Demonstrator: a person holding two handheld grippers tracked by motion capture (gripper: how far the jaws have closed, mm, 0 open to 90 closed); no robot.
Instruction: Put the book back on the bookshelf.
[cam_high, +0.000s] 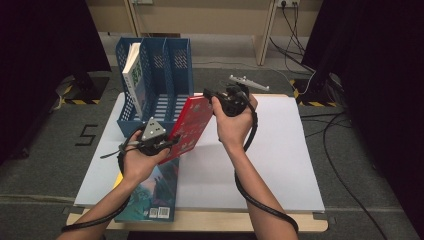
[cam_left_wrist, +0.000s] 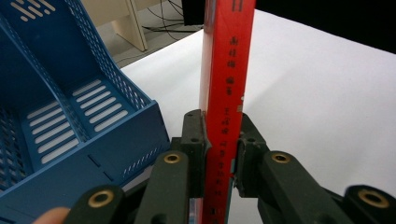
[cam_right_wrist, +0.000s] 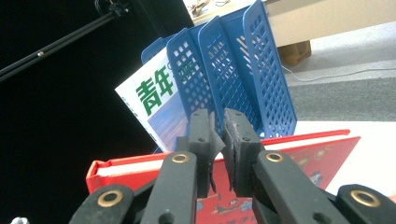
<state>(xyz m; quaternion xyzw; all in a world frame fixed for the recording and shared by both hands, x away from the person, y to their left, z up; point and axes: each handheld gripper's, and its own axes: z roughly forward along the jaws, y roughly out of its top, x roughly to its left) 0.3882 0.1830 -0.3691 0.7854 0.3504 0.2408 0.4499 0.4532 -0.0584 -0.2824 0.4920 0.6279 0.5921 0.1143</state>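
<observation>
Three books: one red (cam_high: 192, 125), one teal (cam_high: 155, 192), one white (cam_high: 134, 70), one blue rack (cam_high: 165, 75) with three slots, two grippers, left (cam_high: 167, 142), right (cam_high: 209, 95)

Both forearms are showing bare, with no sleeves reaching the wrists. The left gripper (cam_high: 167, 142) is wearing a grey three-cornered plate on its black body, and the right gripper (cam_high: 207, 93) is carrying a pale plate of the same kind; a thick black cable is trailing from each along the forearm. In the gripper views, the matte black jaws are showing brass-coloured rivets at their link joints and small dark screws beside the worn foam pads (cam_right_wrist: 233, 140).
</observation>
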